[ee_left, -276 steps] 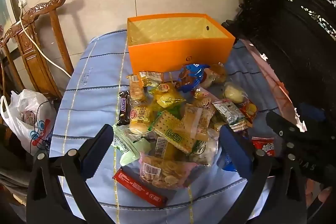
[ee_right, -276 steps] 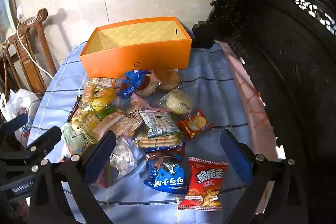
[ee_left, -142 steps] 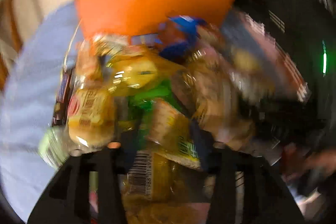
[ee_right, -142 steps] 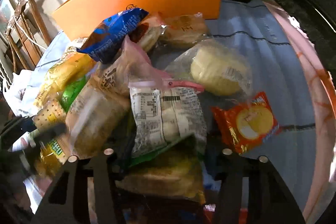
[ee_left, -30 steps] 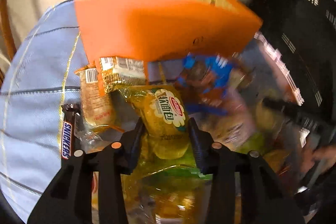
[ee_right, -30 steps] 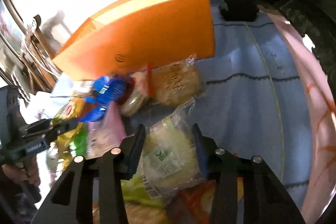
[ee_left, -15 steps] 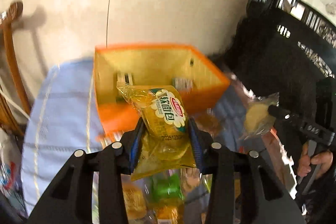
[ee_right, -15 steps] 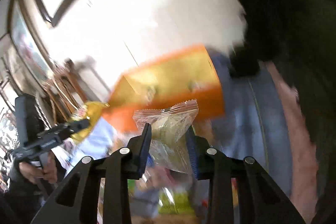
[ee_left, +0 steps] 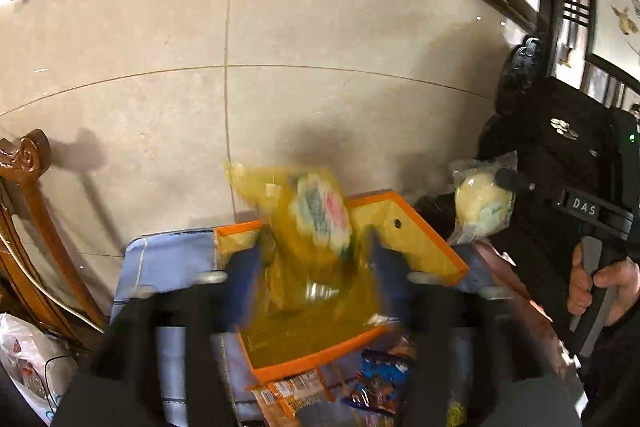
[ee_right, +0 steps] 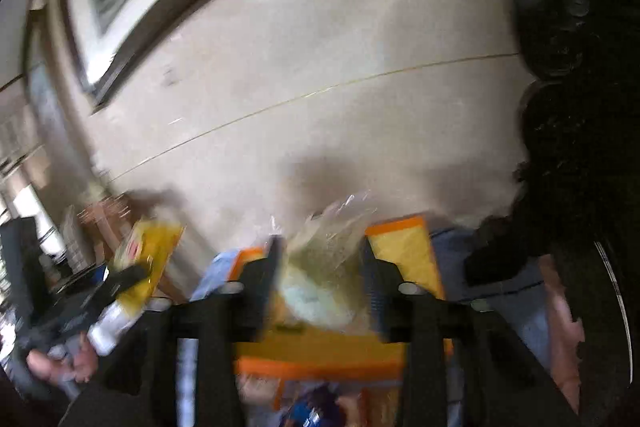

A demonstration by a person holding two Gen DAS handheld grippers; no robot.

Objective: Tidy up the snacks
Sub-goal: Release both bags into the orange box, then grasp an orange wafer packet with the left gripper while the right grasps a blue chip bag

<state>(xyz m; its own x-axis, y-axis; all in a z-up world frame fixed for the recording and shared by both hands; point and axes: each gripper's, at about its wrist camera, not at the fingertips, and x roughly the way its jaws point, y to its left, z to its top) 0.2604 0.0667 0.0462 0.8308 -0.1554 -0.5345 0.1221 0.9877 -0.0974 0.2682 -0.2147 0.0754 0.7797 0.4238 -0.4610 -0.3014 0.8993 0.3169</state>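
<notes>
Beige tiled wall behind a blue-clothed table (ee_left: 176, 267); both grippers' jaws have just been opening; left gripper (ee_left: 316, 267) releases a yellow packet (ee_left: 316, 215), right gripper (ee_right: 320, 283) a clear-wrapped bun (ee_right: 320, 267), over the orange box (ee_left: 424, 243); two snacks nearly stowed.

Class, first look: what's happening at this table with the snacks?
A person holds a gripper in each hand above the orange box on the blue-clothed table. The left gripper jaws have just opened around a yellow snack packet; the right gripper has just released a clear-wrapped bun. More snacks wait in front.
</notes>
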